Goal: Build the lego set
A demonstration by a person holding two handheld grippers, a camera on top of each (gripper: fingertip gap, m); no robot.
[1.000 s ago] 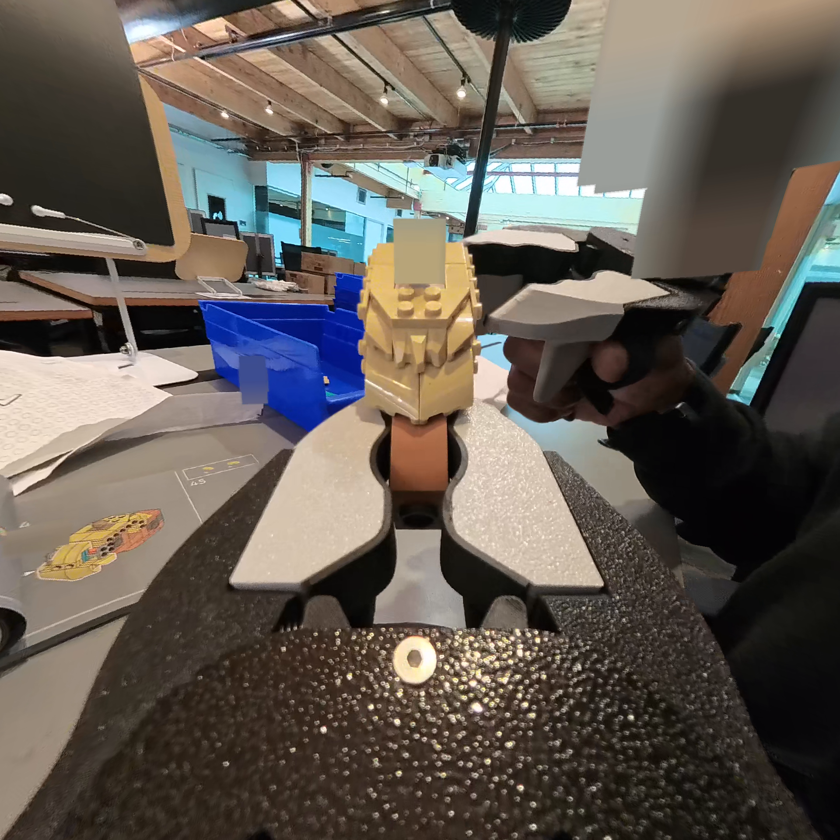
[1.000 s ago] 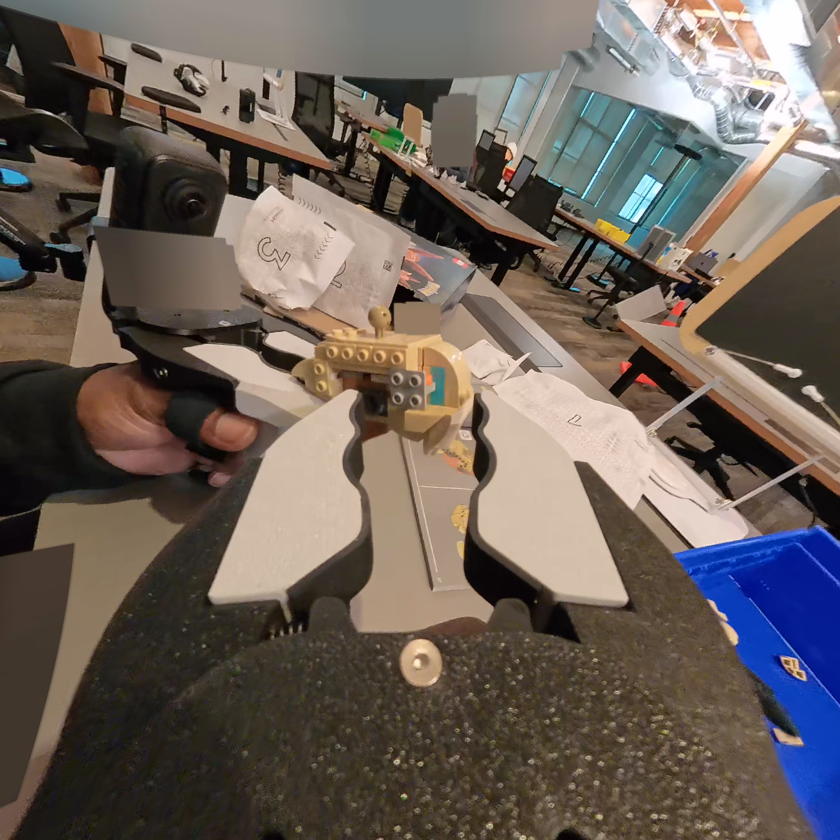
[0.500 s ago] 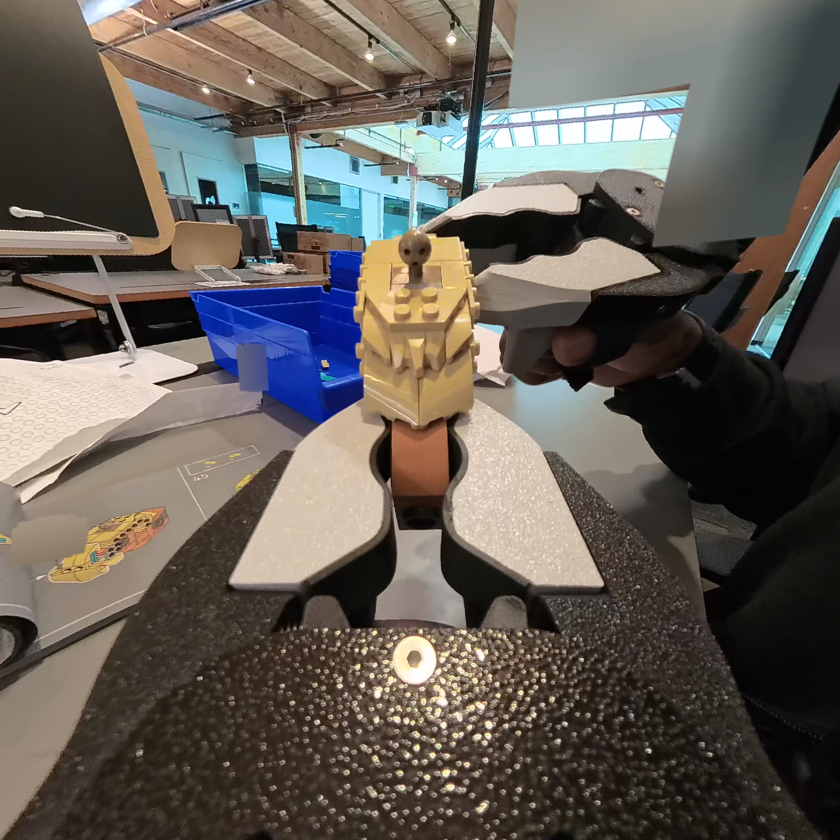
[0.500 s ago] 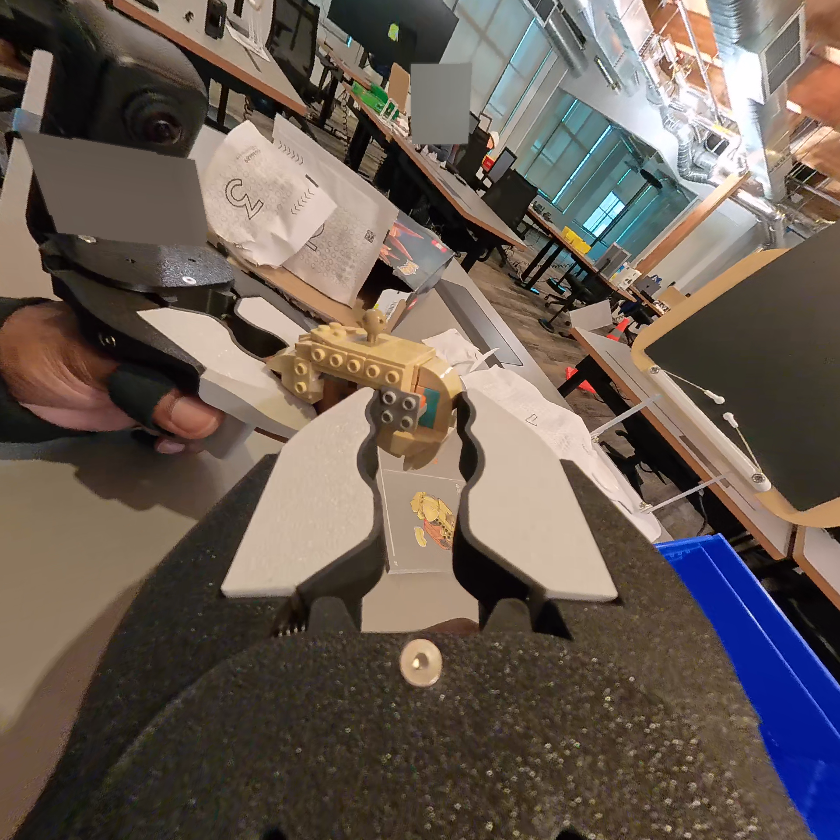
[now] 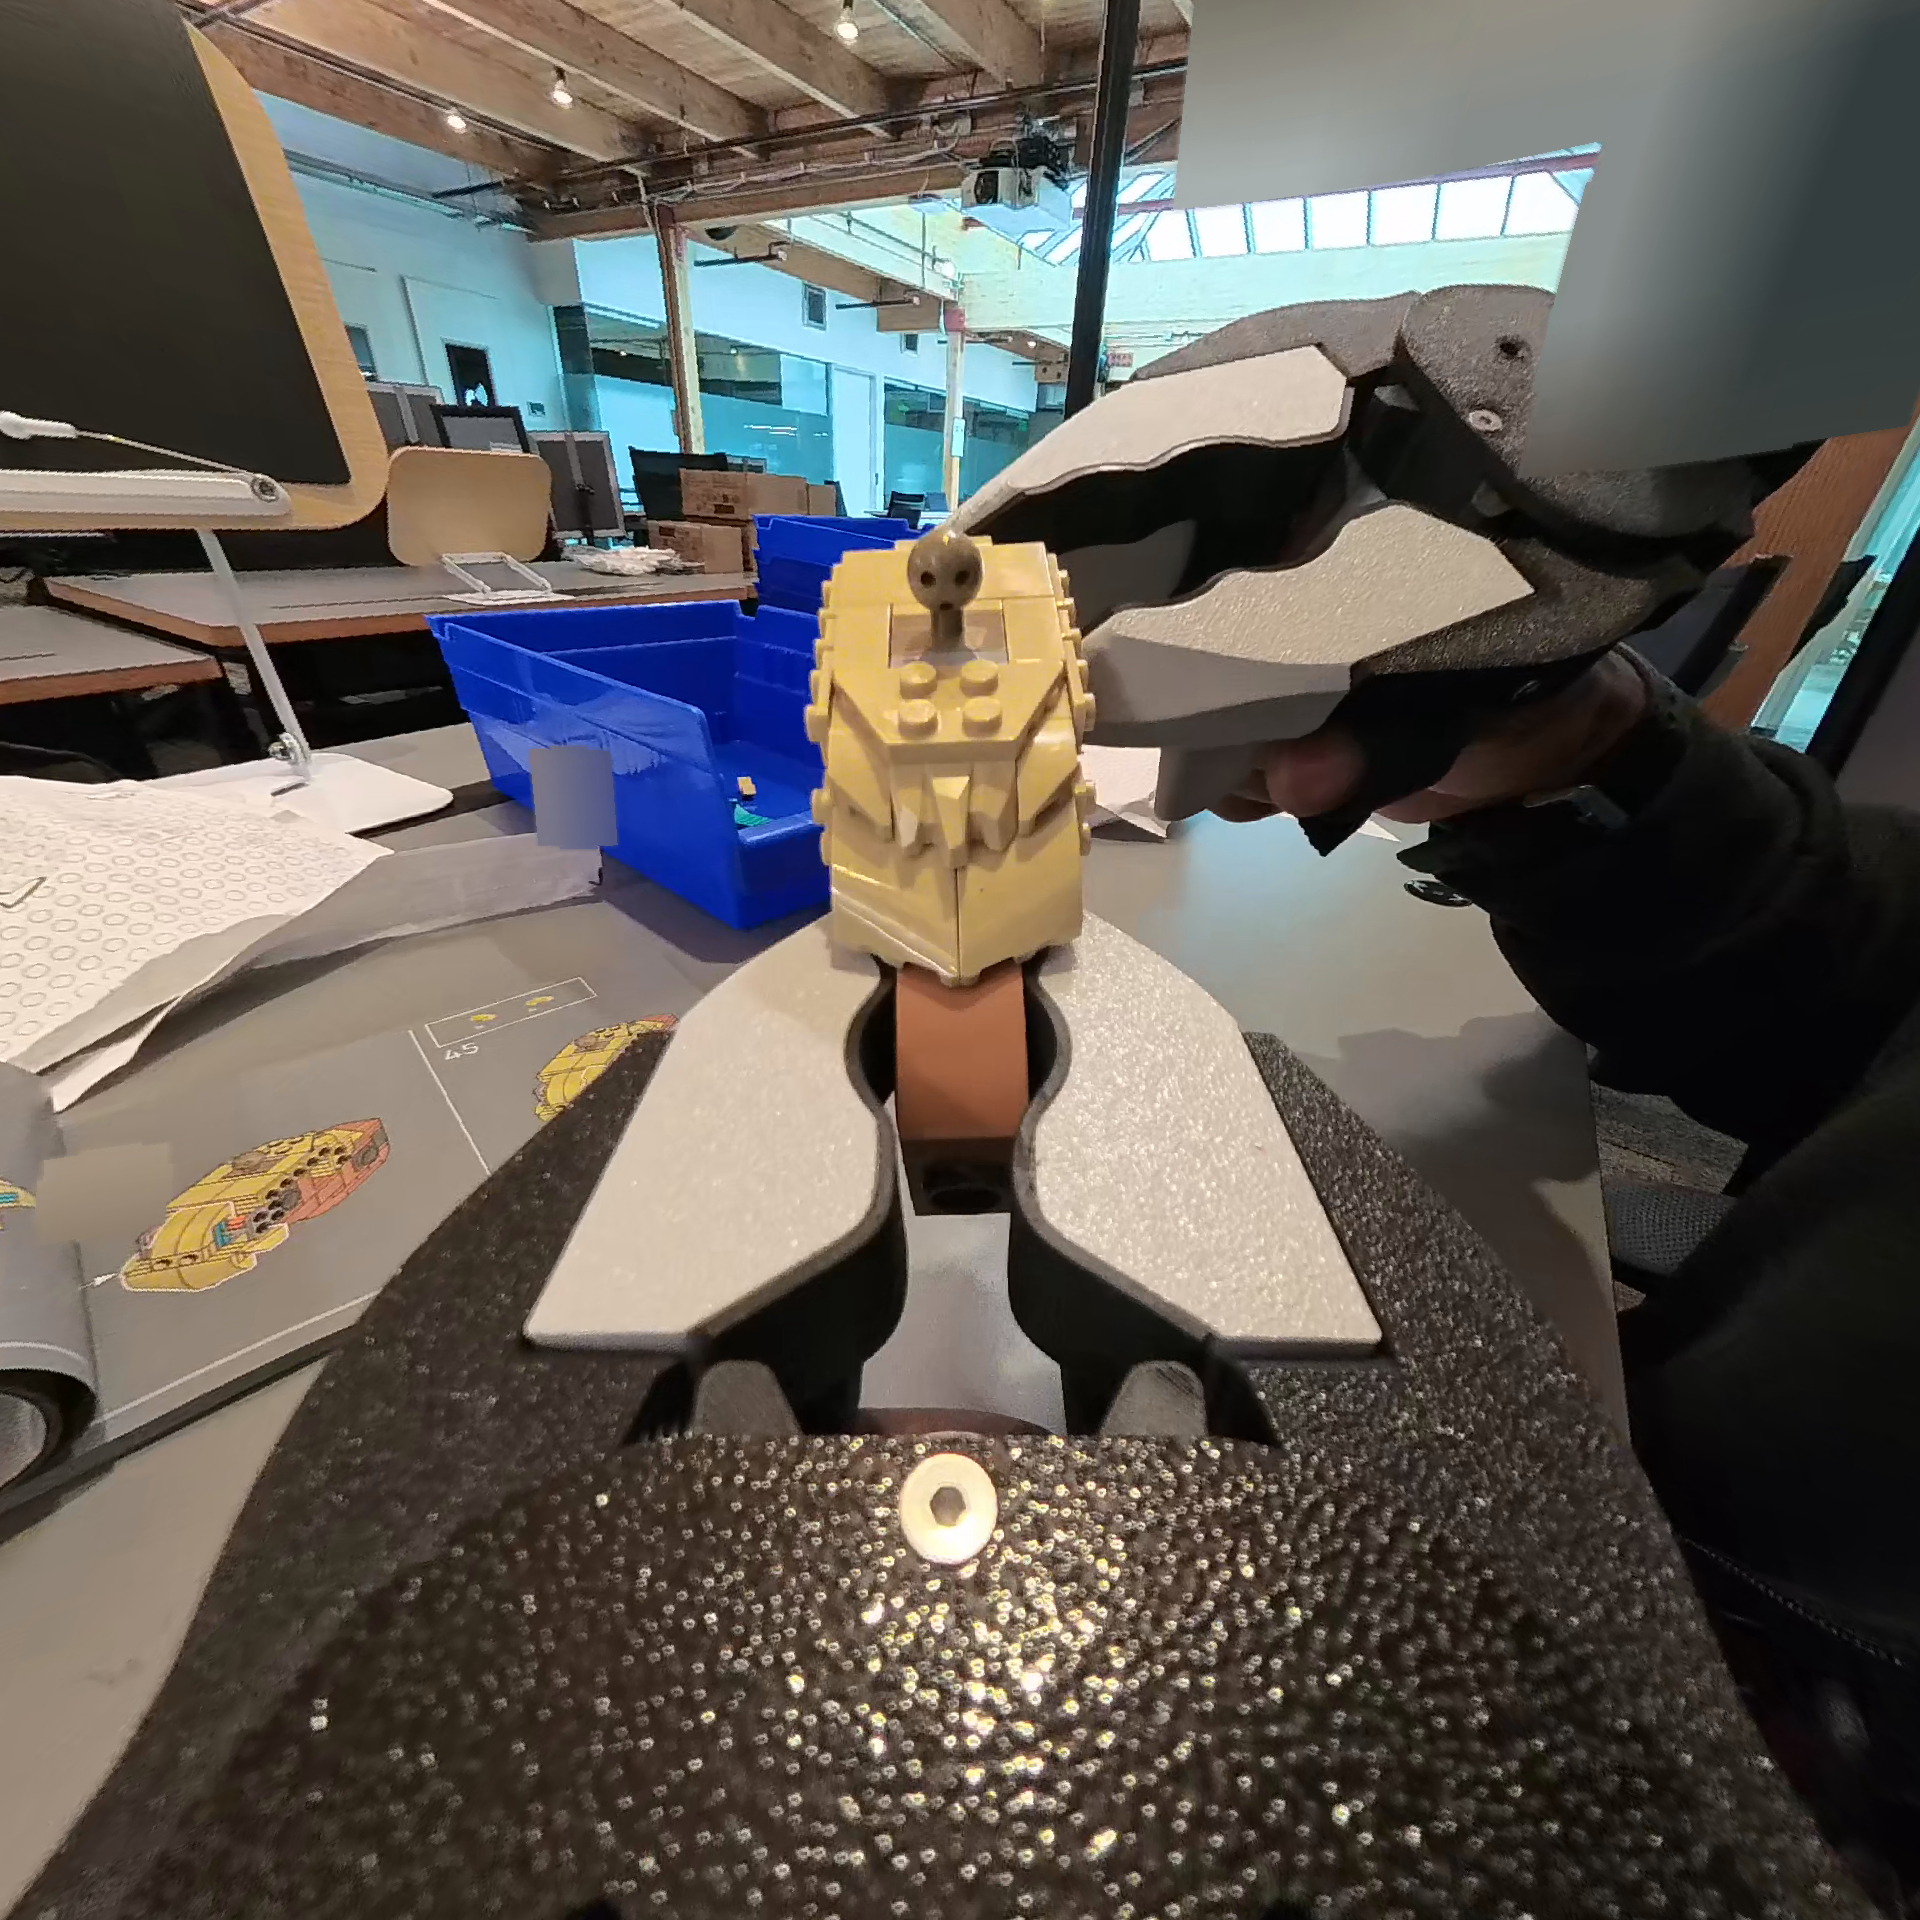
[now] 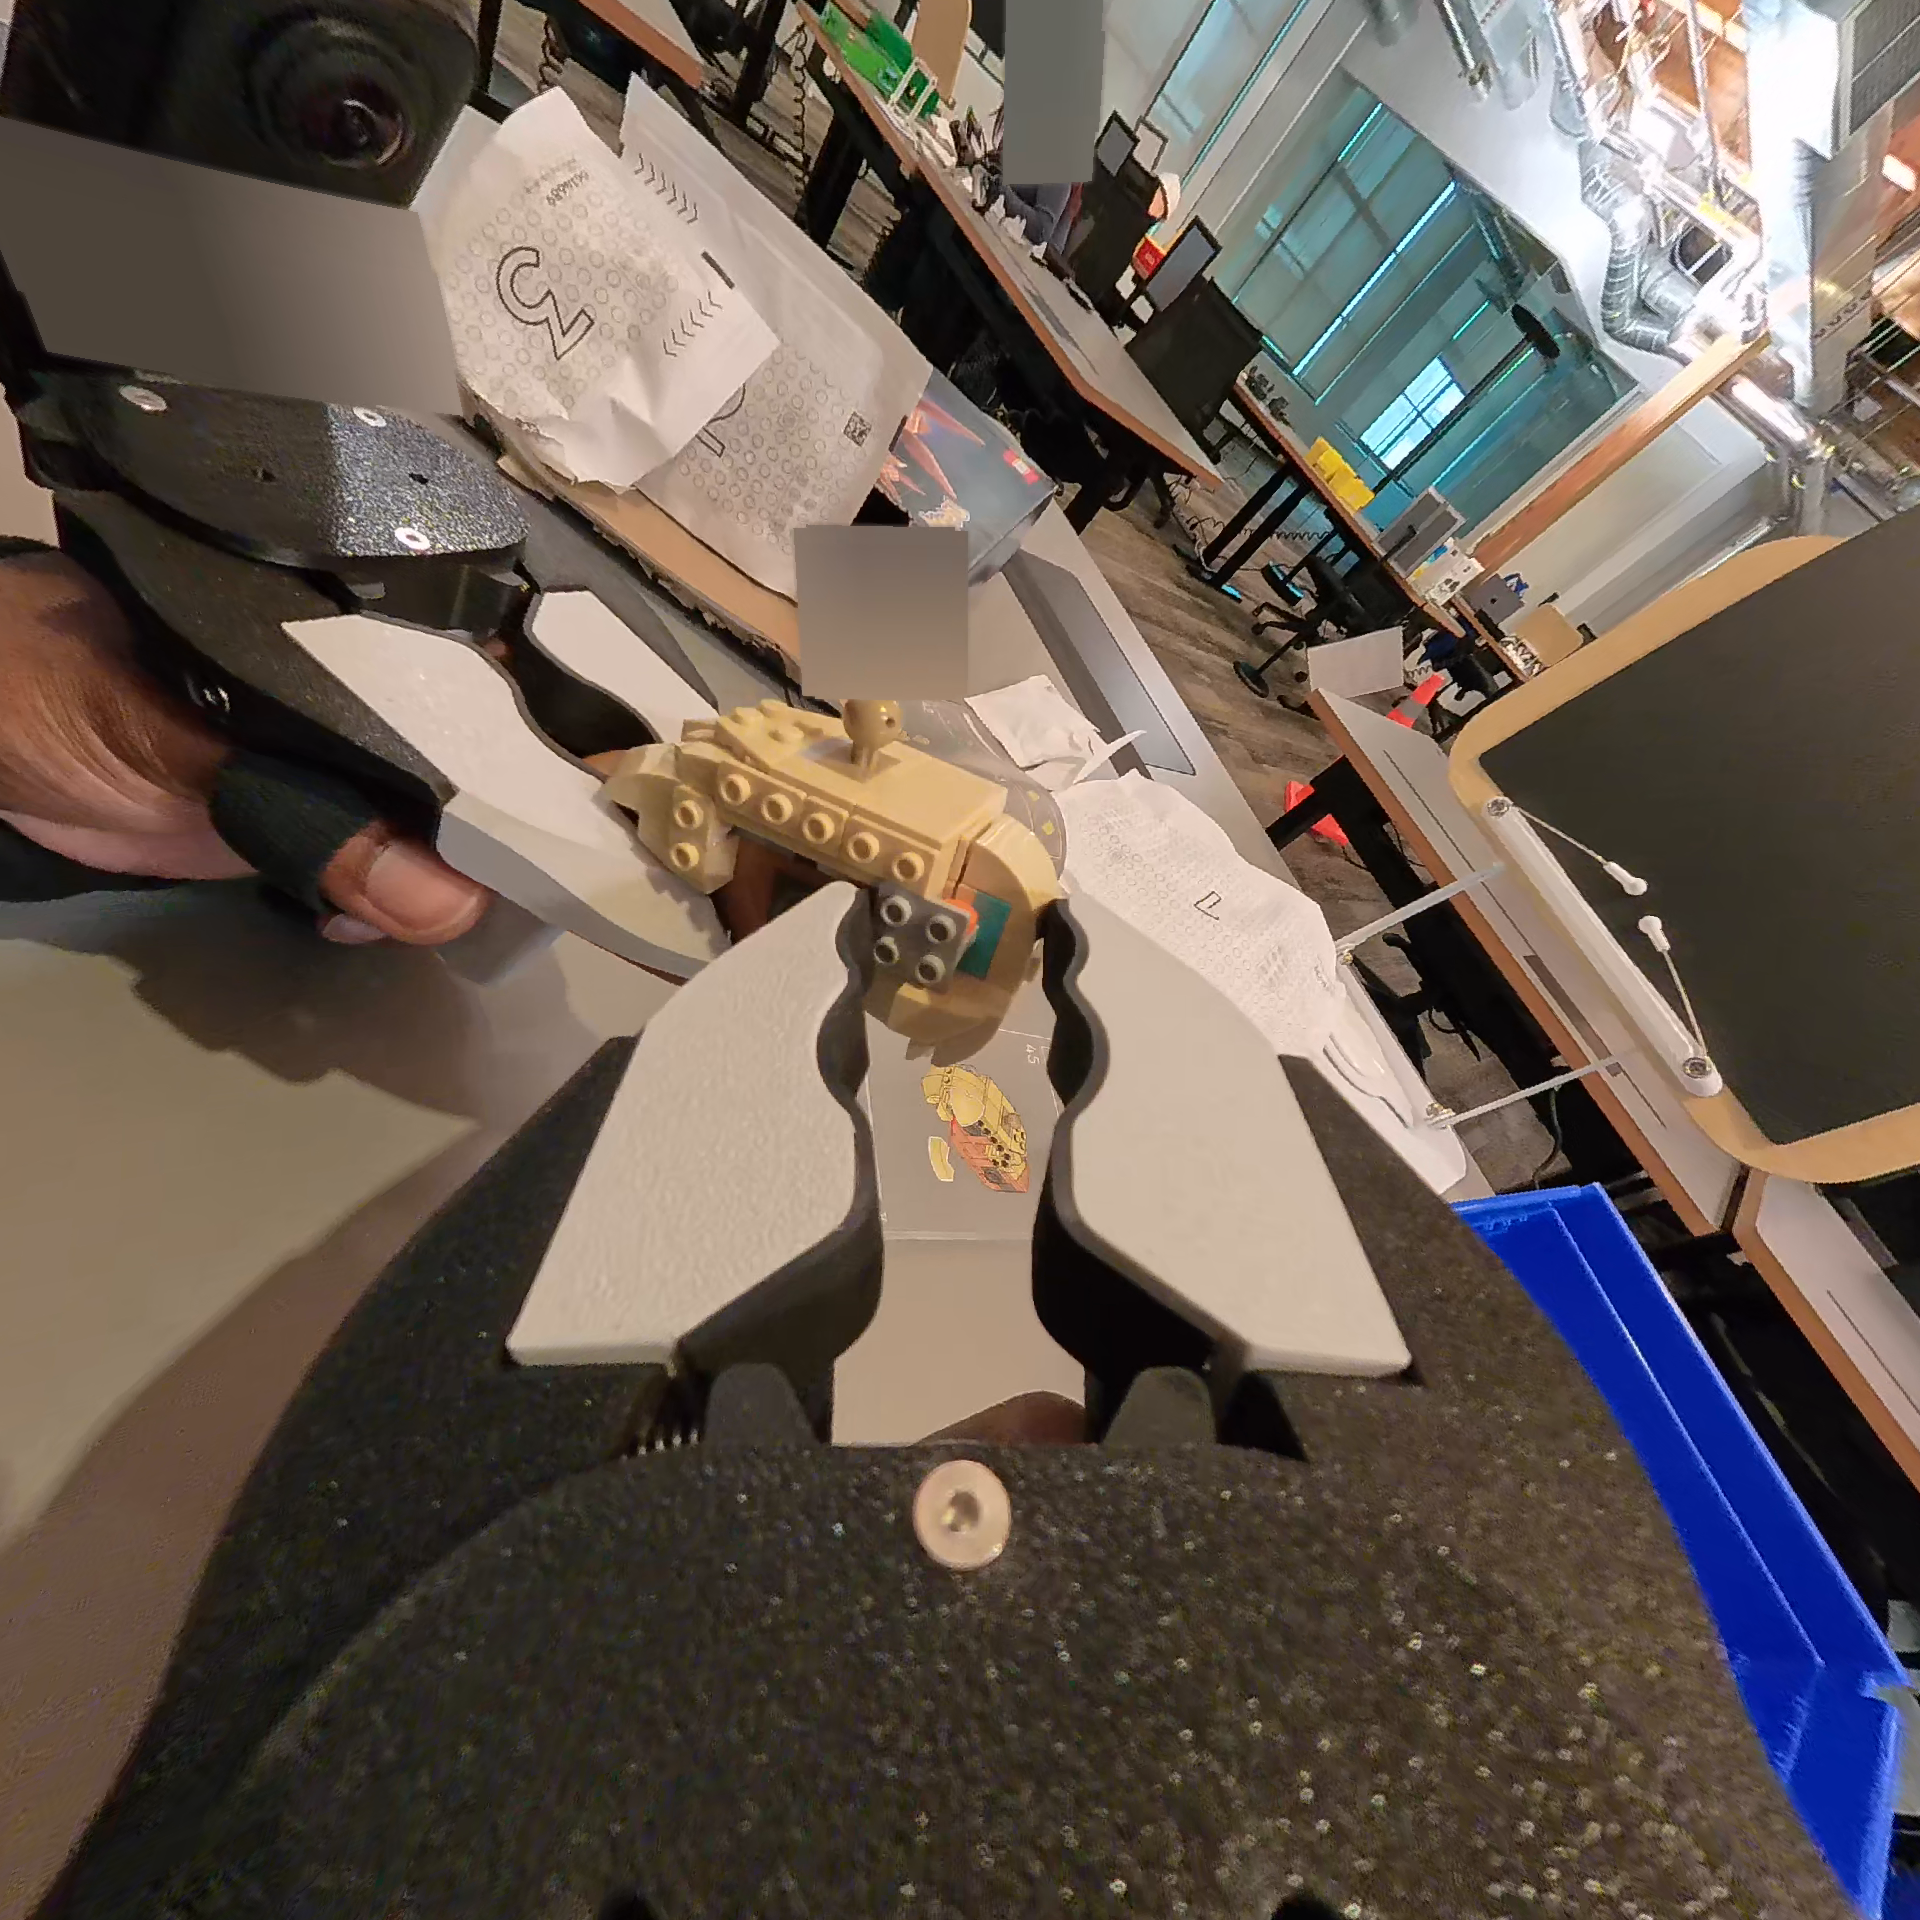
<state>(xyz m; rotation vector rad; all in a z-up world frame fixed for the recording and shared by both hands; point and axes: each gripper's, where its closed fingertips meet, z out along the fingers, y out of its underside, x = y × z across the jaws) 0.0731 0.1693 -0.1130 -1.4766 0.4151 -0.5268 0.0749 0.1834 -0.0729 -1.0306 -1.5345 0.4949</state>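
The left tongs (image 5: 961, 997) are clenched on the brown underside of a tan brick model (image 5: 951, 758), both pads pressed against it, holding it raised above the grey surface (image 5: 1351, 956). A small round-headed knob piece (image 5: 943, 569) stands on the model's top. The right tongs (image 6: 951, 925) stand spread around the model's rear end, where a grey studded plate (image 6: 914, 940) sits; a gap shows on the right side, and contact on the left cannot be told. Below lies an open instruction booklet (image 5: 312, 1143), with white paper bags (image 5: 125, 904) and a blue bin (image 5: 623, 727) beyond.
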